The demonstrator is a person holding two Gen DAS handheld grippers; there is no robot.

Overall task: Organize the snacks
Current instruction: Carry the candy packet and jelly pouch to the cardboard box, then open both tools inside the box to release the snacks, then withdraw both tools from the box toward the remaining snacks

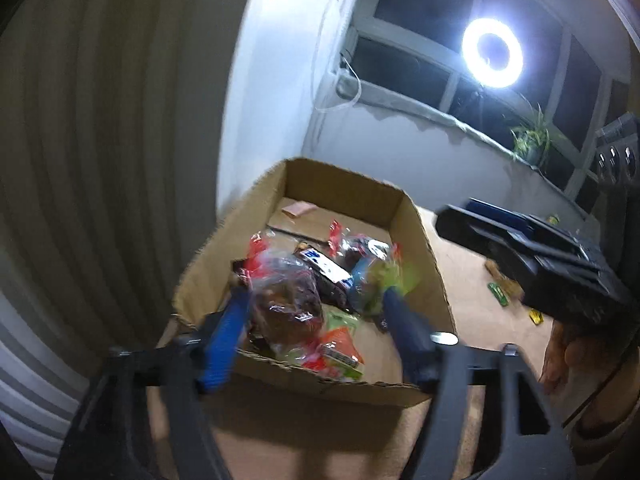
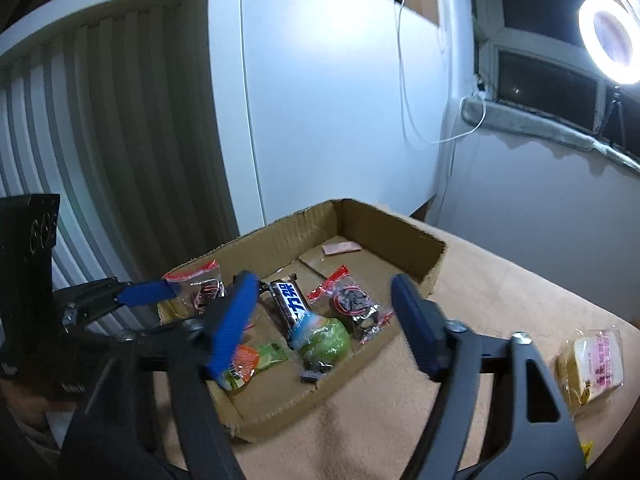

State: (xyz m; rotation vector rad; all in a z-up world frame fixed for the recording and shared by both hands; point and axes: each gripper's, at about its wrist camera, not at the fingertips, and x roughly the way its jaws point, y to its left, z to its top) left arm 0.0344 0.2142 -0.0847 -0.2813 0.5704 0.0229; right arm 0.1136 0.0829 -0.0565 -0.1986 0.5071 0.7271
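An open cardboard box (image 1: 416, 240) (image 2: 384, 224) sits on the tan table and holds several wrapped snacks: a dark chocolate bar (image 2: 290, 304), a green packet (image 2: 326, 338), clear red-edged packets (image 2: 352, 300) and an orange-green packet (image 2: 256, 356). My left gripper (image 1: 316, 300) is open over the box's near side, around a clear packet of brown snack (image 1: 288, 304) without closing on it; it shows in the right wrist view (image 2: 148, 292). My right gripper (image 2: 324, 304) is open and empty above the box. A wrapped yellow cake (image 2: 592, 364) lies on the table to the right.
A white cabinet and ribbed panel stand behind the box. A ring light (image 1: 492, 53) shines at the window sill with a plant (image 1: 532, 140). Small green and yellow sweets (image 1: 498, 294) lie on the table right of the box.
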